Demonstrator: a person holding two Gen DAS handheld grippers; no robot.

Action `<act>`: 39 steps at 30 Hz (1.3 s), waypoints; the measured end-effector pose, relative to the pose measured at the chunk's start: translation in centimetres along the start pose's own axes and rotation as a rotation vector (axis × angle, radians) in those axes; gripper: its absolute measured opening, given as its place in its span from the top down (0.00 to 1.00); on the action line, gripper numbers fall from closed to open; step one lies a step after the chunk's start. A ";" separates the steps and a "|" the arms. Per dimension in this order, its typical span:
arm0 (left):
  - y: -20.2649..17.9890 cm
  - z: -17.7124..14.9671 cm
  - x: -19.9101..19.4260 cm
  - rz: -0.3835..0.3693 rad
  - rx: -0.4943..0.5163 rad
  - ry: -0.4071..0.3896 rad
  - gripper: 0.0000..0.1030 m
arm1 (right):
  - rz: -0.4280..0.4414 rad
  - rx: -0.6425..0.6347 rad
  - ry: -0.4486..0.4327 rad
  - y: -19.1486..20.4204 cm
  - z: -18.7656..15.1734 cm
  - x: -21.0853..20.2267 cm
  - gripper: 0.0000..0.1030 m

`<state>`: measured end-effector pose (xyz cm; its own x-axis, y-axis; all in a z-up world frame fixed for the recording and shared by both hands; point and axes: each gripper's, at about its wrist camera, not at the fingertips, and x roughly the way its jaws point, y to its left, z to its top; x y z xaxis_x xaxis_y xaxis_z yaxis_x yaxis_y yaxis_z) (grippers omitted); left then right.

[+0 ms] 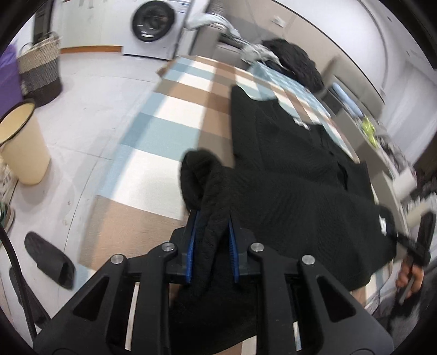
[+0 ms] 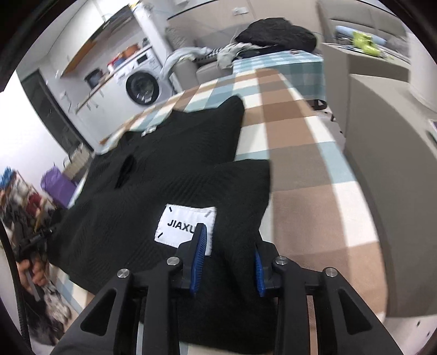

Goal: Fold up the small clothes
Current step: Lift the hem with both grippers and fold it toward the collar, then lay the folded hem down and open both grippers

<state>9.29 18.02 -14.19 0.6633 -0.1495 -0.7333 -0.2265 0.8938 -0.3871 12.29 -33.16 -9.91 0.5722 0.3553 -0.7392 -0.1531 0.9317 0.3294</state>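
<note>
A black textured garment lies spread on a table covered by a checked cloth. My left gripper is shut on a bunched edge of it, with the fabric pinched between the blue pads and a fold bulging above them. In the right wrist view the same garment shows a white "JIAXU" label. My right gripper is shut on the near edge beside that label, fabric filling the gap between its pads. Each view catches the other gripper, held by a hand, at the garment's opposite corner.
A pile of dark clothes sits at the table's far end. On the floor to the left are a washing machine, a woven basket, a cream bin and a black slipper. A beige unit stands right of the table.
</note>
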 end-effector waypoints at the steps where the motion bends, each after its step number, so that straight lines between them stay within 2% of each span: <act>1: 0.5 0.1 -0.5 -0.004 -0.024 -0.013 0.84 | 0.015 0.023 -0.009 -0.6 -0.3 -0.8 0.69; 5: 1.7 -0.1 -1.9 0.003 -0.058 -0.040 0.73 | 0.086 0.105 -0.024 -2.0 -2.2 -3.1 0.65; 7: 1.7 -0.6 -2.3 0.008 -0.060 -0.033 0.66 | 0.105 0.128 -0.024 -2.2 -3.3 -3.7 0.64; 9: 1.7 -1.4 -2.6 0.005 -0.057 -0.020 0.63 | 0.116 0.146 -0.020 -2.4 -4.1 -3.9 0.64; 12: 1.5 -2.4 -3.0 0.006 -0.054 -0.009 0.63 | 0.133 0.144 -0.026 -2.2 -4.4 -4.0 0.64; 15: 1.7 -3.1 -3.5 -0.002 -0.064 -0.011 0.63 | 0.085 0.109 -0.011 -2.3 -4.4 -3.9 0.61; 22: 1.5 -3.3 -3.5 0.005 -0.065 -0.006 0.62 | 0.105 0.112 -0.001 -2.4 -4.0 -3.0 0.61; 29: 1.4 -3.2 -3.5 0.004 -0.065 -0.005 0.62 | 0.246 0.006 -0.084 0.5 -3.3 -5.5 0.62; 33: 1.3 -3.3 -3.6 -0.002 -0.064 -0.004 0.62 | 0.185 0.025 -0.026 0.2 -3.7 -4.0 0.62; 39: 1.5 -3.6 -4.0 0.000 -0.063 -0.002 0.60 | 0.148 0.095 -0.014 -1.6 -4.5 -3.3 0.62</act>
<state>3.75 18.40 -13.88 0.6649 -0.1482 -0.7320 -0.2708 0.8656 -0.4212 6.96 -35.46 -10.62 0.5606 0.4865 -0.6701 -0.1604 0.8577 0.4885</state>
